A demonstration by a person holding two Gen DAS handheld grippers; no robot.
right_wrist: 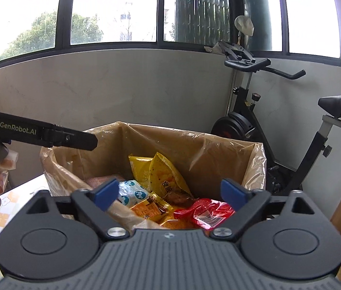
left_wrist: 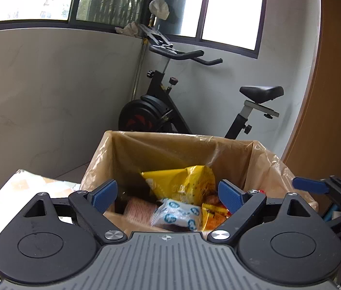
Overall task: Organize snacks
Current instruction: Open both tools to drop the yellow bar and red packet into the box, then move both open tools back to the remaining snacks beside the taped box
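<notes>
The snacks (right_wrist: 165, 188) are gathered in a box (left_wrist: 182, 149) lined with a plastic bag, presumably so that loose packets are kept together. Both the left hand-held gripper (left_wrist: 168, 194) and the right hand-held gripper (right_wrist: 170, 192) are held above the box, released, nothing between the jaws. "GenRobot.AI" is read on the left gripper's side; characters on a yellow bag (right_wrist: 168, 174) stay unclear.

The lined box (right_wrist: 218, 154) gapes open on top, its upper half free above the snack packets (right_wrist: 160, 181) (walls hem every side); an exercise bike (right_wrist: 291, 130) blocks behind.
</notes>
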